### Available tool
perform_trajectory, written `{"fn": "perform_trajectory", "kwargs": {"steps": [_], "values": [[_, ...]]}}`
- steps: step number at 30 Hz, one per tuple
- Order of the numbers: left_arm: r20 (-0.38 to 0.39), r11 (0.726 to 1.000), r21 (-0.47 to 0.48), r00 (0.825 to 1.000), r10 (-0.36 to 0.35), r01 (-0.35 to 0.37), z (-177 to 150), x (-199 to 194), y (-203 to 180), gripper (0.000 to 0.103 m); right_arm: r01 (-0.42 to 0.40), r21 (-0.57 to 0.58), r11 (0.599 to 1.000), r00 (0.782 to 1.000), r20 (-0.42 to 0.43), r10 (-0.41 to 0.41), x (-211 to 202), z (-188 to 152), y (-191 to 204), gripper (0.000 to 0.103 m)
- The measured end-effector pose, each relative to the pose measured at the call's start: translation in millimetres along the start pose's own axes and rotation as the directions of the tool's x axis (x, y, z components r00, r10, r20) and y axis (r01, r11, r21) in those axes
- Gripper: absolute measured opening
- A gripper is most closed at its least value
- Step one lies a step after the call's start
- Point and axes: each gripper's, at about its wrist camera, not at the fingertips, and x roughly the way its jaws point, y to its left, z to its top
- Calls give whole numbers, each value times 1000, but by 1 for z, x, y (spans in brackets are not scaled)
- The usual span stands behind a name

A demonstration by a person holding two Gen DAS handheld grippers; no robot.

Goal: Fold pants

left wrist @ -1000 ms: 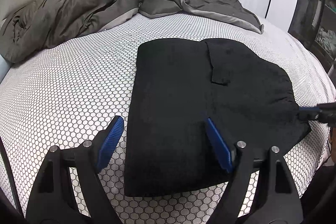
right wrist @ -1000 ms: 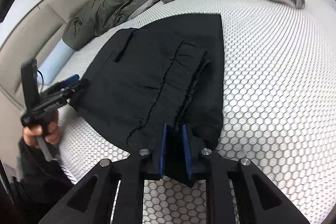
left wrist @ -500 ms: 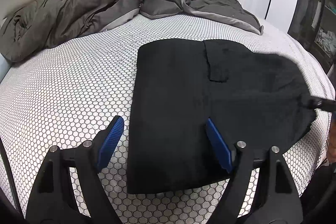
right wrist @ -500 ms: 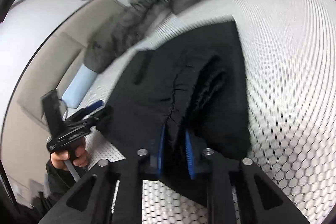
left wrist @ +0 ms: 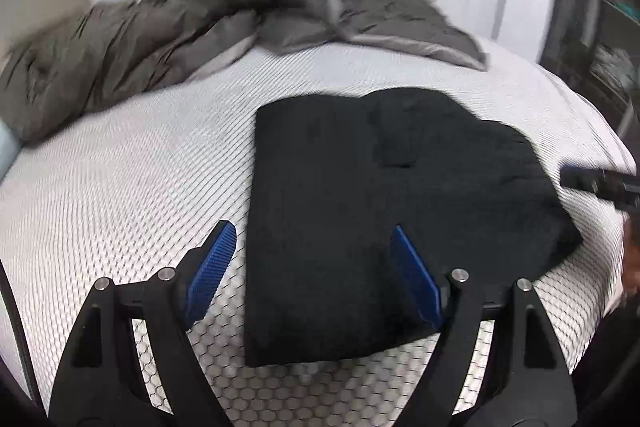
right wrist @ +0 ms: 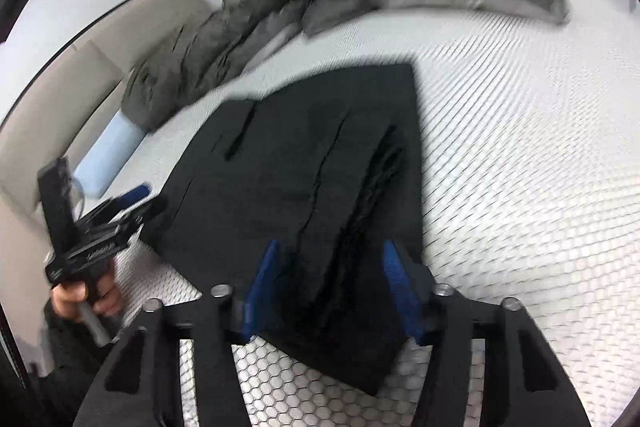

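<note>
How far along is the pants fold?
Mostly done: the black pants lie folded into a compact rectangle on the honeycomb-patterned bed. Nothing in hand: left gripper and right gripper are both open. Left: perhaps one tidy or final fold.

Pants [left wrist: 380, 211] on bed [left wrist: 120, 187]; duvet [left wrist: 180, 27] behind.

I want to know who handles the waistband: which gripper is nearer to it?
Right. The right gripper straddles the gathered waistband of the black pants, jaws open; the left gripper hovers at the opposite folded end.
</note>
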Motion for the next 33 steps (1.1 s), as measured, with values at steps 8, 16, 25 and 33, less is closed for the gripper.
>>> {"fn": "perform_trajectory", "kwargs": {"steps": [8,16,25,33], "values": [[-140,949,260,979,-146,179,-20,34,-54,81,-98,-282,954,994,-68,82,41,-13,83,53],[-232,925,309,961,-151,220,-42,22,-27,85,-50,-334,941,990,-140,3,42,-23,66,40],[-44,966,-8,965,-258,258,-6,-14,48,89,-52,-166,985,998,15,55,-9,-11,28,83],[-183,906,-376,942,-280,196,-13,52,99,44,-99,182,978,989,-87,116,28,-9,-30,77]]}}
